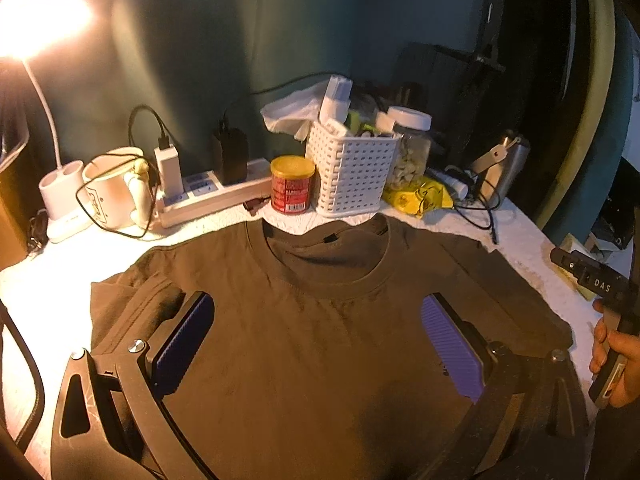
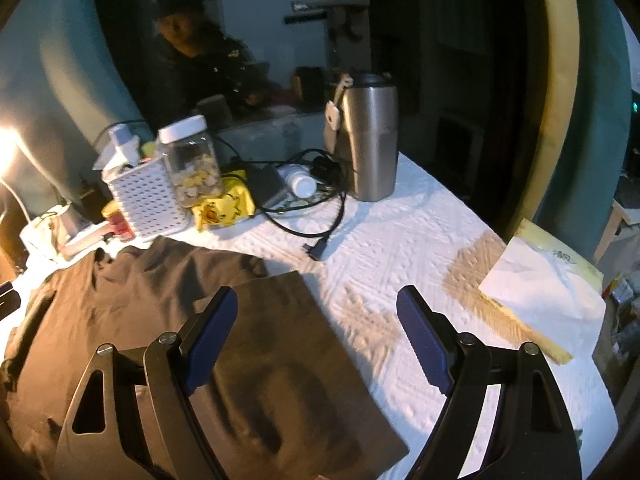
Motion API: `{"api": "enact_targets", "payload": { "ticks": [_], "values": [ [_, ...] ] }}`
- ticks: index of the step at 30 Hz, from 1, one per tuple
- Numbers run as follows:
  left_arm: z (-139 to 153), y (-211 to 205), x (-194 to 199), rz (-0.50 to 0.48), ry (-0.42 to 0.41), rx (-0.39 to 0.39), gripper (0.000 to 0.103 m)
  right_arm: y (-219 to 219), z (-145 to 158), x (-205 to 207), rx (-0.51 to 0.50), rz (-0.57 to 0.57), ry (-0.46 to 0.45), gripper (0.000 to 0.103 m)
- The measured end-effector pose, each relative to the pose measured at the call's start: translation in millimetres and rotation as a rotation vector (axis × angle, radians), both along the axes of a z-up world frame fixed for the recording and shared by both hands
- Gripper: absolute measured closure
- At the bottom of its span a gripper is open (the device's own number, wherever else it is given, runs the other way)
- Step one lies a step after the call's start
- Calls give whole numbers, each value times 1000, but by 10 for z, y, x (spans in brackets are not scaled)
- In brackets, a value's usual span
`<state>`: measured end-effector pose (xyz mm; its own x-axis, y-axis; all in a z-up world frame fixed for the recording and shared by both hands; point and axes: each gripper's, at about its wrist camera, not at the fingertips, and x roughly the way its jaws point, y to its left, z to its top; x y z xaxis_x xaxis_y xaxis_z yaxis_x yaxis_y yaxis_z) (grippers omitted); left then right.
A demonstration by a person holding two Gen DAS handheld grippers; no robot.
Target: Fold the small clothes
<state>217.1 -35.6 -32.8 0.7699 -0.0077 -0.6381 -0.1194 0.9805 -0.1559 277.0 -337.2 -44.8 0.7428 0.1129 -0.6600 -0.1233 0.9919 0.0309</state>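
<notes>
A brown T-shirt [image 1: 312, 340] lies flat, front up, on the white table cover, its collar toward the clutter at the back. My left gripper [image 1: 316, 308] is open and empty, hovering over the chest with its blue pads spread wide. My right gripper [image 2: 316, 308] is open and empty above the shirt's right sleeve [image 2: 280, 352], where the sleeve edge meets the white cover [image 2: 400, 240]. The right gripper's black body and the hand holding it also show at the right edge of the left wrist view [image 1: 612, 320].
Behind the collar stand a white perforated basket [image 1: 352, 172], a red can [image 1: 292, 184], a power strip [image 1: 212, 196], a white mug [image 1: 112, 188] and a lit lamp [image 1: 36, 20]. A steel tumbler [image 2: 370, 140], a jar [image 2: 192, 160], a yellow packet [image 2: 224, 208], a black cable [image 2: 316, 216] and paper [image 2: 544, 284] lie right.
</notes>
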Motion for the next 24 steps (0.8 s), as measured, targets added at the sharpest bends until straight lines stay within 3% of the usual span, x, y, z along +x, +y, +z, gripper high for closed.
{"api": "enact_targets", "payload": {
  "ticks": [9,15,20,22,24],
  "values": [
    [-247,48,184,14,83,-7,1,-61,-324,330,10,34,108,20],
    [-365,57,272,18,128,-9,1,26,-510,453,13,94,187,28],
    [-394,58,291,14,140,-14,1,237,-591,447,-52,189,222,47],
    [-396,66,298,12,139,-18,1,267,-591,443,-80,203,222,72],
    [-387,67,293,8,138,-21,1,252,-587,440,-67,212,229,85]
  ]
}}
